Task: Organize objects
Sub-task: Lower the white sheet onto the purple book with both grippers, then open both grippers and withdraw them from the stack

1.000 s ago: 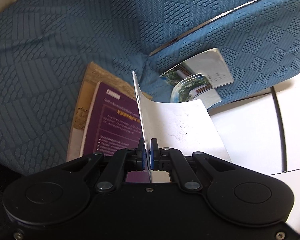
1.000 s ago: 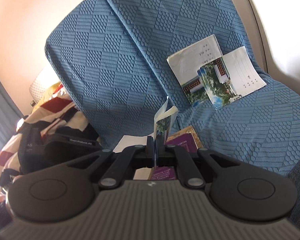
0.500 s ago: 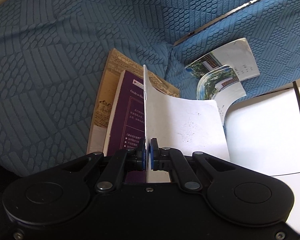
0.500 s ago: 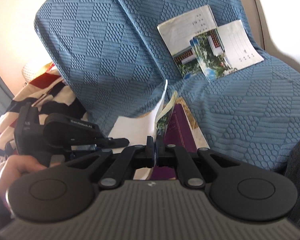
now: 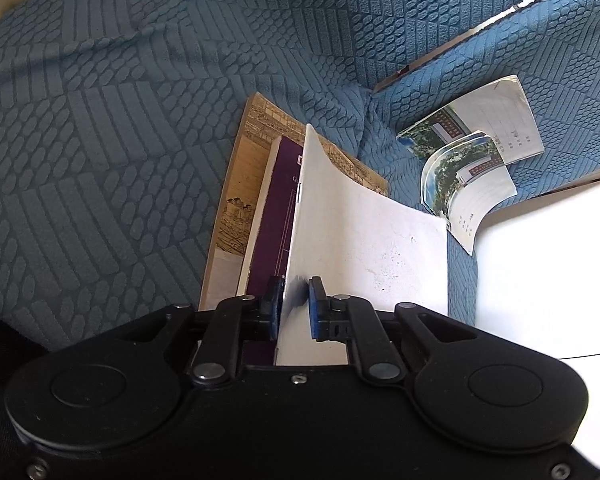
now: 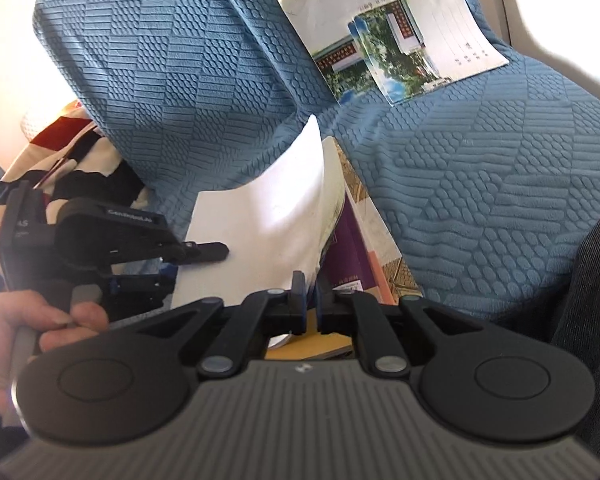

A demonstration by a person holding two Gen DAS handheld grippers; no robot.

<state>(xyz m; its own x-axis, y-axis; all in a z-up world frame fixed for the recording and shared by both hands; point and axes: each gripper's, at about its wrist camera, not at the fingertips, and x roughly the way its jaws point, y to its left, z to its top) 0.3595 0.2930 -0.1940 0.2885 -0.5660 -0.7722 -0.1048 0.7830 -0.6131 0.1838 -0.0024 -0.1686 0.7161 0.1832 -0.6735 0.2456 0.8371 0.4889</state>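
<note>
With both the left gripper (image 5: 294, 306) and right gripper (image 6: 310, 306) jaws just easing slightly apart, the thin white booklet (image 5: 364, 236) stands loosely between each pair, directly above the purple paperback (image 5: 274, 216); let it settle squarely before withdrawing

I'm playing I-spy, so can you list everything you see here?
sofa cover: one, blue, over seat and backrest
tan book: one, flat on the seat
purple book: one, on the tan book
white booklet: one, bent, over the purple book
photo leaflets: two, white and green, overlapping at the backrest
striped cloth: one, red, white, black, beside the sofa
hand: one, holding the left gripper
left gripper, right gripper: two, black, jaws just opening, booklet between them
</note>
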